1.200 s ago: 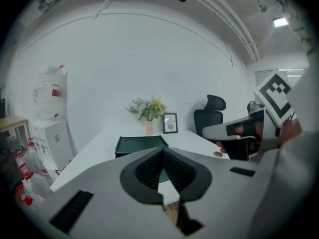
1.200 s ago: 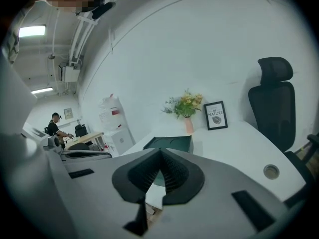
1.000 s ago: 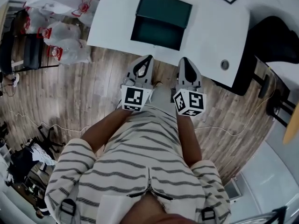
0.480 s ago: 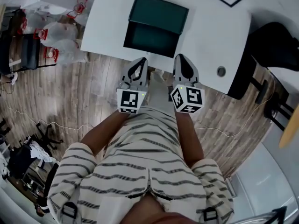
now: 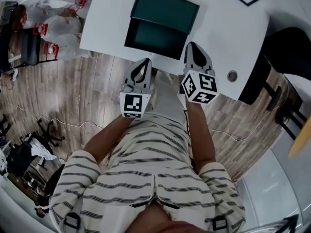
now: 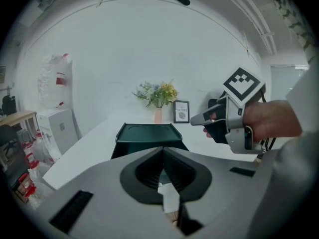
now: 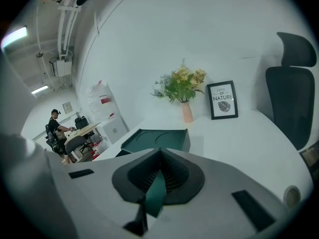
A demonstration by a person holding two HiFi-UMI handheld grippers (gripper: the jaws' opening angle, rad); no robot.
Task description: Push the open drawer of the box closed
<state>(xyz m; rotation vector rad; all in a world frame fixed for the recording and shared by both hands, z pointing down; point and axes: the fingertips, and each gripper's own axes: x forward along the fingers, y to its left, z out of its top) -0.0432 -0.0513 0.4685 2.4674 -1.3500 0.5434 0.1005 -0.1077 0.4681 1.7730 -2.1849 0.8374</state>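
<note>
Right gripper (image 5: 193,46) has pushed forward from beside its partner and now reaches over the table (image 5: 228,30) edge, just off the front right corner of the box (image 5: 167,9). Seen from the head view, the drawer (image 5: 154,34) sticks well out of the box toward the person, so nothing of the closing is done yet. The left gripper (image 5: 144,63) hangs back in front of the box, just short of the drawer's front and apart from it. Neither gripper touches the drawer.

From the left gripper view, the jaws are clenched on nothing, their tips meeting on a line aimed at the box (image 6: 147,132) straight ahead. The right gripper (image 6: 209,119) and the hand (image 6: 271,121) holding it sit to the right of the box, nearer than the flowers (image 6: 157,93) and the picture frame (image 6: 181,112) behind it.

From the right gripper view, those jaws are likewise pressed together and empty; the green in the slit below their tips looks like the drawer seen through it. The box (image 7: 157,139) lies ahead and slightly left, the office chair (image 7: 291,98) far off to its right.

My judgement: only the approach is under way. Contact with the drawer front and the whole push inward remain.
</note>
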